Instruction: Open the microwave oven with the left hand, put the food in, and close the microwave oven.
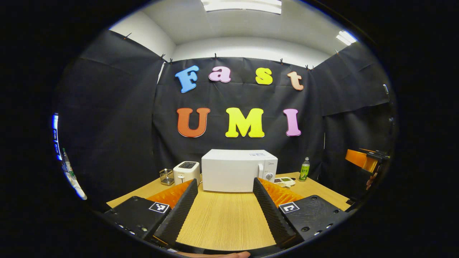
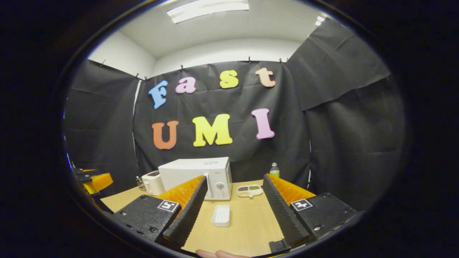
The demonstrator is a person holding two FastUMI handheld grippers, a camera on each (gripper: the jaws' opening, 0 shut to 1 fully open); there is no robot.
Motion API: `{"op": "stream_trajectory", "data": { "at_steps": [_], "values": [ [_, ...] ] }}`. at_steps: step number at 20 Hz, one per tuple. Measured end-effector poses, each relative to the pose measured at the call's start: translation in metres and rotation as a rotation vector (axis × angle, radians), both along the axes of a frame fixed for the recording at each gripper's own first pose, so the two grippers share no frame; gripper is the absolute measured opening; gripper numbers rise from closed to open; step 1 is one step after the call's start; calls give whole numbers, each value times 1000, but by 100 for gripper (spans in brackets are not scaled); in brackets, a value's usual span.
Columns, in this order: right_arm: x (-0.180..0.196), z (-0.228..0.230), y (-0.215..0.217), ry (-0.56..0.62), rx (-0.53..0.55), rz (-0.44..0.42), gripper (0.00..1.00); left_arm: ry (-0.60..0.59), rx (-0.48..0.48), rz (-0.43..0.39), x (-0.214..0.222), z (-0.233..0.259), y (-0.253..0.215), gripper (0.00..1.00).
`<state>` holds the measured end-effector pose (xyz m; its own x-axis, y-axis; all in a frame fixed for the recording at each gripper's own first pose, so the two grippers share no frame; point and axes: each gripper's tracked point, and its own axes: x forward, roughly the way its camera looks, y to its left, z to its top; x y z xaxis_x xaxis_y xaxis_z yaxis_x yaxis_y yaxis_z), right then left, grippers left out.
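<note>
Both grippers, left gripper (image 1: 225, 200) and right gripper (image 2: 233, 208), are hovering with fingers apart, holding nothing. White microwave (image 1: 239, 170) is standing shut at the table's (image 1: 222, 222) far edge; the left one should be reaching squarely for the door handle (image 1: 260, 171). Food tray (image 2: 250, 190) is lying just right of it.

Bright ceiling lights (image 1: 242, 5), sharp centre, warped edges

Way to microwave: the bare table (image 1: 222, 215) lies open between the left gripper (image 1: 225, 200) and the closed microwave (image 1: 233, 172).
Left of microwave: a toaster (image 1: 186, 172) stands just beside it, a wire basket (image 1: 166, 176) further left.
Right of microwave: food tray (image 2: 250, 191) near, bottle (image 2: 274, 170) behind.
Before right gripper (image 2: 235, 204): a white dish (image 2: 221, 215) lies on the table.
</note>
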<state>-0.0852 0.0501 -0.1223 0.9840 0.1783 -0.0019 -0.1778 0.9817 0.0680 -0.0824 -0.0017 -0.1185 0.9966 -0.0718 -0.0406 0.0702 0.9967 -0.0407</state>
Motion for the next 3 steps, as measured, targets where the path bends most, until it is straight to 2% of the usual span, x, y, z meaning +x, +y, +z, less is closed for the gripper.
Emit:
{"op": "stream_trajectory", "data": {
  "at_steps": [3],
  "values": [
    [0,0,-1,0,-1,0,99,11,4,0,1,-4,-1,95]
  ]
}}
